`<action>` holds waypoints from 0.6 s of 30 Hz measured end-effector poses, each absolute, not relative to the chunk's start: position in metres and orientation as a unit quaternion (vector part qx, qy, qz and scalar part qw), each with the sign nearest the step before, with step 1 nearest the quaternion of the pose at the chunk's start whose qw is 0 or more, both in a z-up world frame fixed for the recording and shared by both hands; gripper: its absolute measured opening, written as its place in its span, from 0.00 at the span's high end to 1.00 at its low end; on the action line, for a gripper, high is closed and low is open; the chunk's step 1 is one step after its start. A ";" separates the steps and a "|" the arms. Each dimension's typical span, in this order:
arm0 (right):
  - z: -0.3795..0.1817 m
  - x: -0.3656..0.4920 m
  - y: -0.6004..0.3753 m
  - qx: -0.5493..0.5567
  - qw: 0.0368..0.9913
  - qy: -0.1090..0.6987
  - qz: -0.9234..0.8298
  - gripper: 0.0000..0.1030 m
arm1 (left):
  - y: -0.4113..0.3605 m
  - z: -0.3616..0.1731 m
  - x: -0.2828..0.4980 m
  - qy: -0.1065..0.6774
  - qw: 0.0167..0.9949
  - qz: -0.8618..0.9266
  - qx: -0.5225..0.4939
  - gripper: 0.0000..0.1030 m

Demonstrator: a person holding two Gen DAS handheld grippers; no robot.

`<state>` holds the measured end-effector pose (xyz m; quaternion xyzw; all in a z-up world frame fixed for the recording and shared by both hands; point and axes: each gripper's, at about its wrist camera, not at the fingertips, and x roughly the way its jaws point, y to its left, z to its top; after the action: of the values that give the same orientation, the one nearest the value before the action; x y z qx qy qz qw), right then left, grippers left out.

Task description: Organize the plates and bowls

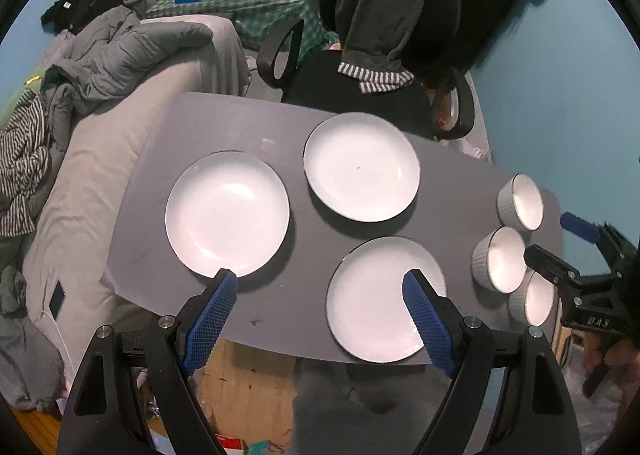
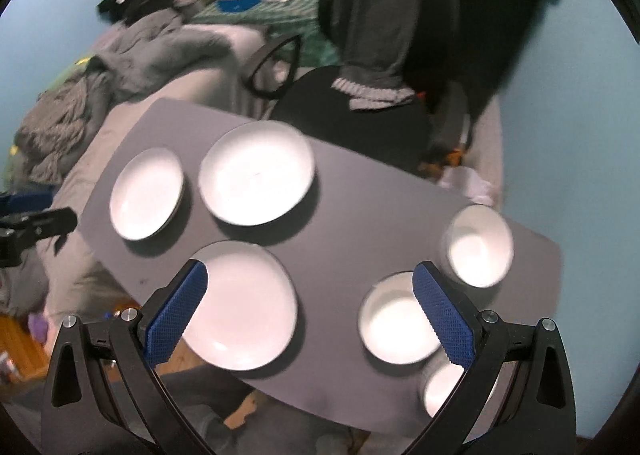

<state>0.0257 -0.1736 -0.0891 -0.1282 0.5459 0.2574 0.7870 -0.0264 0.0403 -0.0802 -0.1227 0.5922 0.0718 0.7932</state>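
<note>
Three white plates lie on a grey table (image 1: 224,123): a left plate (image 1: 227,214), a far plate (image 1: 362,166) and a near plate (image 1: 380,297). Three white ribbed bowls stand in a row at the right: far bowl (image 1: 520,201), middle bowl (image 1: 500,259), near bowl (image 1: 534,299). My left gripper (image 1: 320,287) is open and empty above the near table edge. My right gripper (image 2: 310,279) is open and empty above the near plate (image 2: 240,305) and middle bowl (image 2: 396,319); it also shows in the left wrist view (image 1: 560,251) beside the bowls.
A black office chair (image 1: 360,67) draped with dark clothes stands behind the table. A grey sofa (image 1: 100,143) with piled clothes lies at the left. A blue wall (image 1: 560,75) is at the right. Cluttered floor (image 1: 240,387) shows below the table's near edge.
</note>
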 end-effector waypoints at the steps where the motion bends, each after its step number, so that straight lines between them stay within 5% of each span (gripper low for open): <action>1: -0.093 0.027 -0.172 -0.130 0.783 0.548 0.262 0.01 | 0.041 -0.086 -0.027 0.596 0.791 0.073 -0.117 0.16; 18: -0.182 0.048 -0.157 -0.122 0.722 0.615 0.292 0.01 | 0.032 -0.161 -0.031 0.626 0.771 0.070 -0.097 0.16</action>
<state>0.0482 -0.1567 -0.1821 -0.1225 0.6150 0.2917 0.7223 -0.0306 0.0320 -0.1609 -0.0966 0.6258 0.0703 0.7707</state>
